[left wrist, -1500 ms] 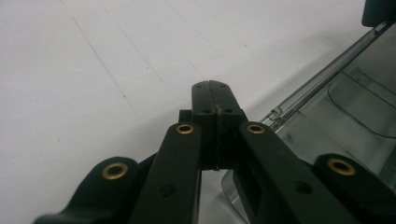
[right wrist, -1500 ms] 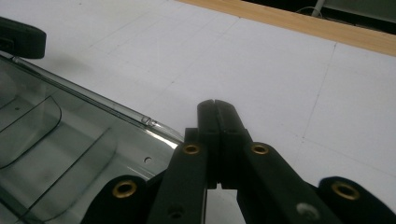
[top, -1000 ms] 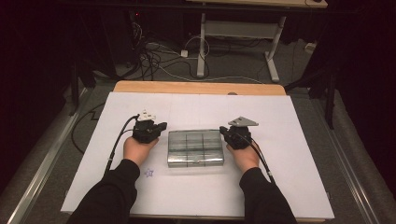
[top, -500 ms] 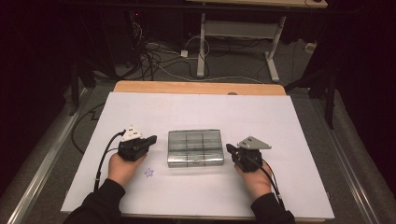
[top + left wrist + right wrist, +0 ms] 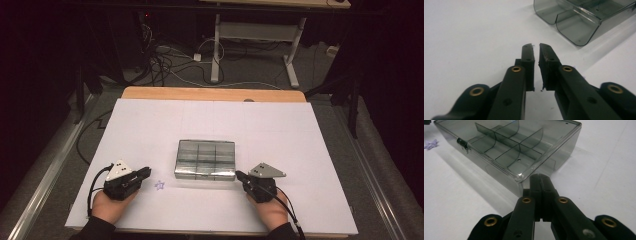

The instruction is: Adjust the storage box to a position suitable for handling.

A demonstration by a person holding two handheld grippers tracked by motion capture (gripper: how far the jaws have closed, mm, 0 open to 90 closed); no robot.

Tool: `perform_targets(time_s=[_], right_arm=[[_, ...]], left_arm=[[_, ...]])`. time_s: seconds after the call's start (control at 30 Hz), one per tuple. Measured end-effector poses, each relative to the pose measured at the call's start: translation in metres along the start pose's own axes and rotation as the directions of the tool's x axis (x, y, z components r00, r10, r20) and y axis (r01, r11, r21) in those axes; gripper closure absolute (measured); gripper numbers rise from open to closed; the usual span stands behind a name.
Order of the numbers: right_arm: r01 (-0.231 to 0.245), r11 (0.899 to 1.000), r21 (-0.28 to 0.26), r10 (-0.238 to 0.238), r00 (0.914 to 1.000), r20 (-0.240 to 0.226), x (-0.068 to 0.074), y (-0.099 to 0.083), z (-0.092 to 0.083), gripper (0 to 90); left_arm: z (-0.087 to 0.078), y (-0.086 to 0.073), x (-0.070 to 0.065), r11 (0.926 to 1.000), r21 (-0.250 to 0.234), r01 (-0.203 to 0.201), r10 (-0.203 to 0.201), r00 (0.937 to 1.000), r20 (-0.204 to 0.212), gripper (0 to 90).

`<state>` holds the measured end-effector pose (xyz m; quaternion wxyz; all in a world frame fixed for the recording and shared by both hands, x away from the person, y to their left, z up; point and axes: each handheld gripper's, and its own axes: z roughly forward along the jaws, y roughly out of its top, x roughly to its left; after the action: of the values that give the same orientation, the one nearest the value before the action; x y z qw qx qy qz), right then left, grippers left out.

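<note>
A smoky clear plastic box (image 5: 205,159) with divided compartments lies shut at the middle of the white sheet; its small dark latch (image 5: 462,143) faces the near side. My left gripper (image 5: 145,172) rests on the sheet to the box's near left, apart from it, its jaws almost together on nothing (image 5: 536,46). The box's corner (image 5: 574,22) lies ahead and to the right of it. My right gripper (image 5: 239,175) sits just off the box's near right corner, shut and empty (image 5: 540,176), with the box (image 5: 506,142) right in front of its tips.
A small purple star (image 5: 160,185) is drawn or stuck on the sheet between the left gripper and the box, also seen as a star (image 5: 431,144). The white sheet (image 5: 300,140) covers the table up to a wooden strip (image 5: 210,94) at the far edge. Cables and desk legs lie on the floor beyond.
Both hands have drawn back from the box's two sides toward the near edge of the table. The box has stayed in place.
</note>
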<state>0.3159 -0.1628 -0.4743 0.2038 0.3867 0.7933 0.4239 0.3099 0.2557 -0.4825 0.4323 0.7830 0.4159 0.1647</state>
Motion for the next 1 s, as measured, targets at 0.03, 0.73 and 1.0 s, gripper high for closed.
perform_targets(time_s=[0.03, 0.73, 1.0], right_arm=[[0.004, 1.0, -0.003, -0.004, 1.0, 0.005, 0.001, 0.0, -0.001, 90.0], [0.004, 0.999, -0.034, -0.004, 1.0, 0.002, -0.009, -0.029, -0.044, 46.3], [0.022, 0.999, -0.037, -0.023, 0.9996, -0.017, -0.006, -0.029, -0.042, 39.6]], left_arm=[[0.0, 0.0, 0.0, 1.0, 0.002, 0.005, -0.005, 1.0, 0.003, 77.2], [0.007, -0.003, -0.034, 0.983, 0.153, -0.101, 0.089, 0.9926, 0.083, 50.2], [0.01, -0.002, -0.033, 0.9785, 0.173, -0.112, 0.1, 0.9921, 0.077, 56.5]])
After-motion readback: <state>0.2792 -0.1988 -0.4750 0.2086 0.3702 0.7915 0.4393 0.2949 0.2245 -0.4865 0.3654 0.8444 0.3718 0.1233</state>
